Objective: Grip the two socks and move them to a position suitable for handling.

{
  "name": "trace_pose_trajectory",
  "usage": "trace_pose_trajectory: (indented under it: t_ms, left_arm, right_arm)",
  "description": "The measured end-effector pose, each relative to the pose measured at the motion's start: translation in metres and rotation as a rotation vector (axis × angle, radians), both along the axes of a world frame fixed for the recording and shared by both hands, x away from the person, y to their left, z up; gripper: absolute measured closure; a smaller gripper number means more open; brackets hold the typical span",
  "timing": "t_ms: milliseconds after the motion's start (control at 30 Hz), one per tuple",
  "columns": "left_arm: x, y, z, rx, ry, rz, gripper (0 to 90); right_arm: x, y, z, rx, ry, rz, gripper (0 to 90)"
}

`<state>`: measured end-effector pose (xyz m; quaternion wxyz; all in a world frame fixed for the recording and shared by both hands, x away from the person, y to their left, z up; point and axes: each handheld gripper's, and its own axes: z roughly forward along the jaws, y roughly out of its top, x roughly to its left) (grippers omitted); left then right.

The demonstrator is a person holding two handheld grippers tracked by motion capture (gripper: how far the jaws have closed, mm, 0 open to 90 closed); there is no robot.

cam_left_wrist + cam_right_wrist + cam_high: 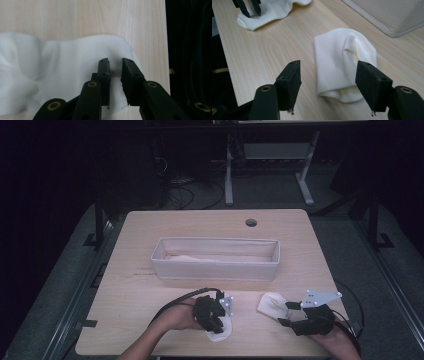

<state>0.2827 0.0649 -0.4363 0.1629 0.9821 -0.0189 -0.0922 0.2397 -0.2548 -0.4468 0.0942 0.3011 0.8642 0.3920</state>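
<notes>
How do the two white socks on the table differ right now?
The left sock lies spread out under the left tool, whose jaws stand nearly together over it. The right sock lies folded and compact, ahead of the right tool, whose jaws stand wide. Both are white, in front of the fabric bin.

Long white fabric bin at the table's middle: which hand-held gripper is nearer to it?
Left. The left hand-held gripper sits just before the long white fabric bin; the right hand-held gripper lies farther off, beyond its right end.
</notes>
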Motion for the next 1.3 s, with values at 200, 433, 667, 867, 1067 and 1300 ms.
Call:
trace_pose_trajectory:
  t_ms: [200,433,667,867,1067,1300]
  left_arm:
    - [0.007,0.011,0.011,-0.064,-0.012,0.045,76.7]
    - [0.029,-0.001,0.015,-0.09,-0.111,0.13,74.7]
    - [0.039,-0.012,-0.002,-0.037,-0.096,0.131,74.0]
    - [0.039,-0.012,0.003,-0.057,-0.087,0.128,73.1]
    - [0.027,0.001,0.017,-0.082,-0.095,0.118,71.1]
    - [0.02,0.015,0.018,-0.08,-0.098,0.131,69.1]
  right_arm:
    - [0.0,0.0,0.0,0.0,-0.002,0.0,36.6]
    - [0.0,-0.001,0.001,0.004,-0.001,-0.004,36.6]
    - [-0.001,-0.002,0.001,0.009,-0.005,0.002,36.6]
    - [-0.002,-0.003,0.002,0.01,-0.006,0.003,36.7]
    - [-0.002,-0.002,0.002,0.007,-0.006,0.001,36.7]
    - [-0.001,-0.002,0.001,0.0,0.0,-0.003,37.1]
